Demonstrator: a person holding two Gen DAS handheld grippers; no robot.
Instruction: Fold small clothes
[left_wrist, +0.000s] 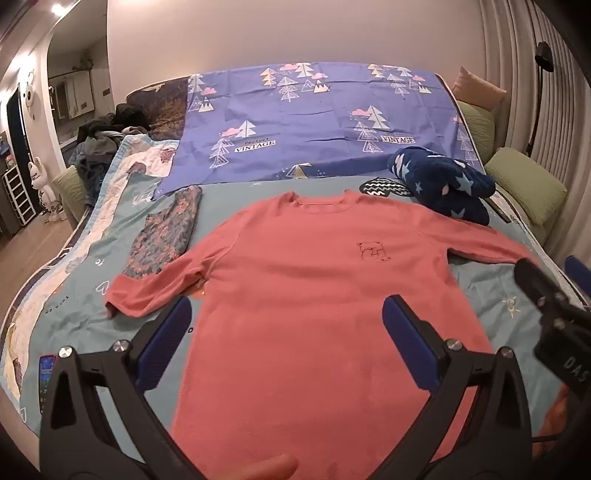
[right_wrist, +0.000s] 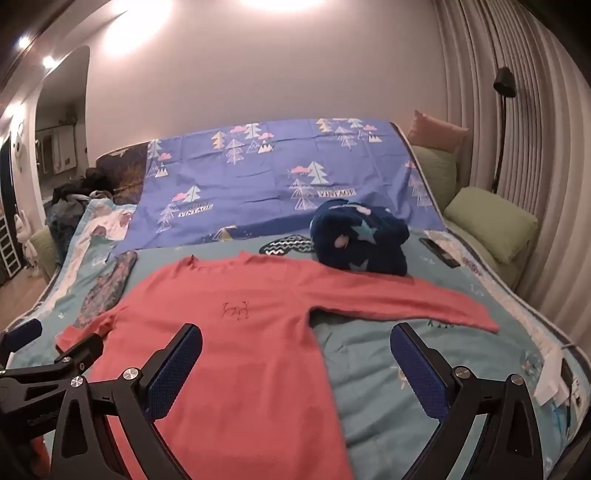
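Coral shirt (left_wrist: 314, 295): matt knit cloth. Navy star blanket (left_wrist: 443, 182): fuzzy fleece. Left claw (left_wrist: 286, 347): matt black plastic, textured blue pads (left_wrist: 410, 343), shiny metal screws.

in front of me: bed (left_wrist: 92, 258) under a pale blue quilt, purple tree-print sheet (left_wrist: 314, 122) at its head. plain wall (right_wrist: 258, 74) behind, ribbed curtain (right_wrist: 517, 147) right. green cushions (left_wrist: 528, 184), black floor lamp (right_wrist: 504, 110). ceiling lights (right_wrist: 48, 61) left.

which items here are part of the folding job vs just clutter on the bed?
Job:
- coral long-sleeve shirt, spread flat, unfolded
- left gripper, open over the shirt
- right gripper, open

Possibly job, possibly clutter:
- floral garment
- navy star-print bundle

Lying about:
- purple tree-print sheet
- green cushions
- dark clothes pile
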